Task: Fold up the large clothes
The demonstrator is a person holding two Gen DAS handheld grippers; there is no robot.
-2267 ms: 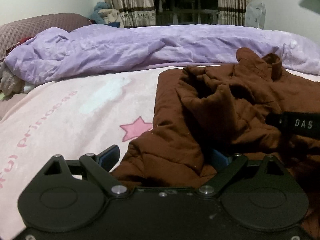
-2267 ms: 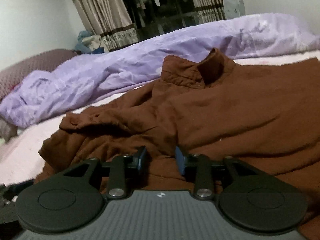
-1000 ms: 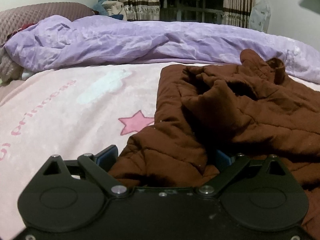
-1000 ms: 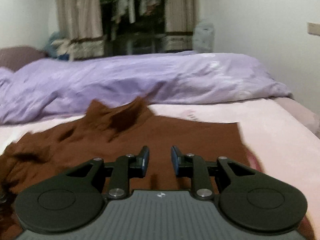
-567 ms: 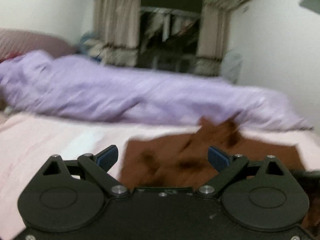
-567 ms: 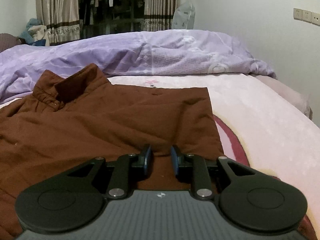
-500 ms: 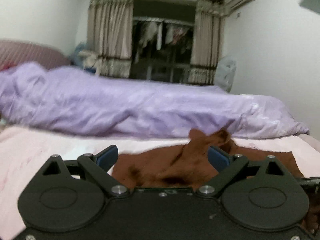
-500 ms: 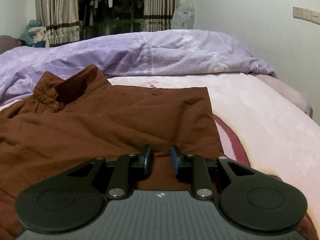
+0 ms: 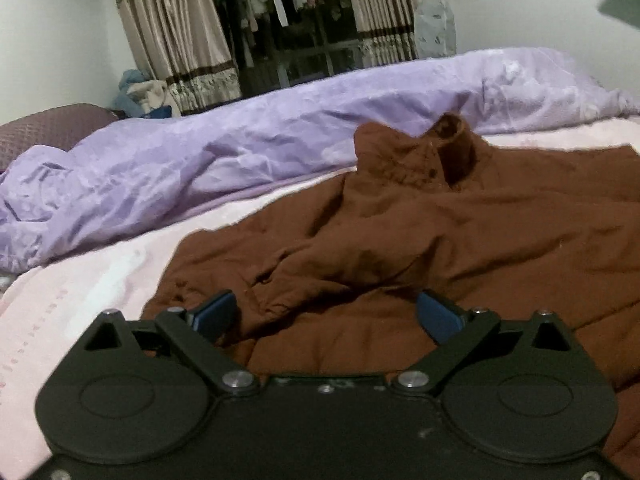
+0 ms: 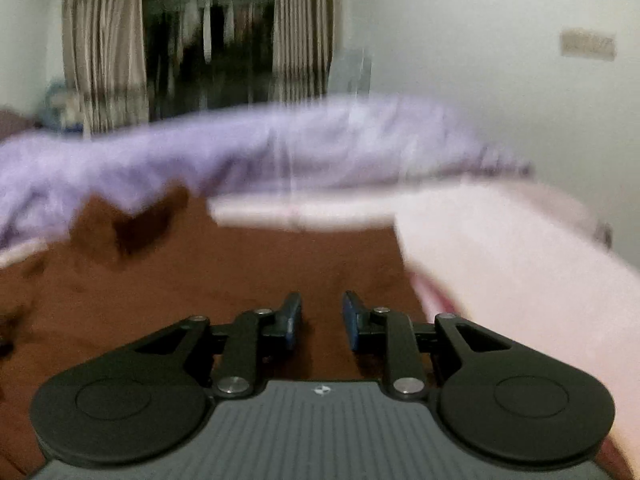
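A large brown quilted jacket (image 9: pixel 460 232) lies spread on the pink bed sheet (image 9: pixel 88 280), collar (image 9: pixel 436 156) at the far side, one sleeve crumpled toward me. My left gripper (image 9: pixel 326 316) is wide open just above the crumpled sleeve, holding nothing. In the blurred right wrist view the jacket (image 10: pixel 224 276) lies flat below my right gripper (image 10: pixel 320 316), whose jaws stand a little apart with nothing between them.
A rumpled purple duvet (image 9: pixel 224 160) runs along the far side of the bed, also in the right wrist view (image 10: pixel 256 148). A maroon pillow (image 9: pixel 52 128) is at the far left. Curtains and hanging clothes (image 9: pixel 280 40) stand behind. The bed's right edge (image 10: pixel 560 264) is near.
The left gripper, which held the jacket's edge and then let go, has come back low over the crumpled sleeve. The right gripper has lifted off the jacket and is moving; its view is blurred.
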